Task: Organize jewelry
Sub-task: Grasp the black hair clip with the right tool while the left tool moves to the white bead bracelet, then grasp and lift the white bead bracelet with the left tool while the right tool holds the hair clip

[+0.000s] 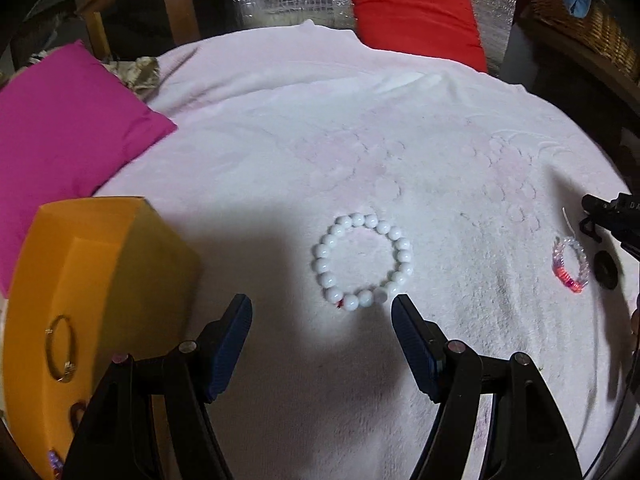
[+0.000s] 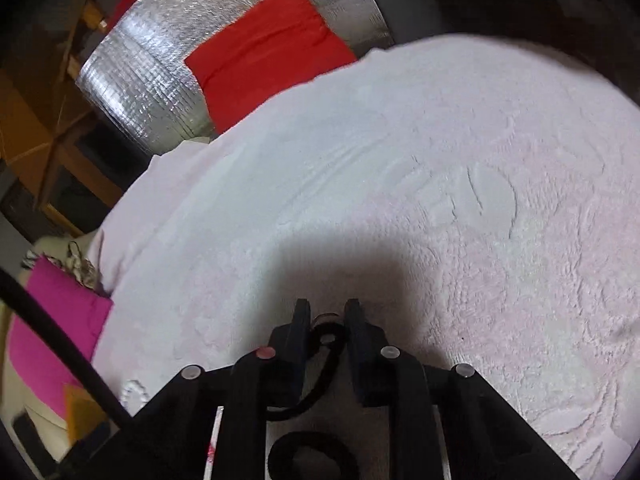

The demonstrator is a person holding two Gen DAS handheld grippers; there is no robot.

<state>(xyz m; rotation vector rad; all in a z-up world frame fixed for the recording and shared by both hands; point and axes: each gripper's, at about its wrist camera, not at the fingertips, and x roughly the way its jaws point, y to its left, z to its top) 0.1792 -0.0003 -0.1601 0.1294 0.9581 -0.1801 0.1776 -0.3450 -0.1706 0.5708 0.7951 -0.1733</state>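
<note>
Left gripper (image 1: 322, 310), its two blue-padded fingers spread wide and holding nothing, hovers just short of a white bead bracelet (image 1: 362, 265) lying flat on a pale pink towel (image 1: 400, 152). Right gripper (image 2: 327, 314) has its fingers drawn close around a thin black cord (image 2: 328, 354), which looks pinched between them. An orange box (image 1: 96, 280) at the left already holds a gold bangle (image 1: 60, 348); a pink and clear bead bracelet (image 1: 570, 266) lies well apart at the right. Strung on elastic, the white bracelet probably feels light and floppy, its smooth round beads slippery, so pinching across one side of the ring should hold better than squeezing the whole loop.
</note>
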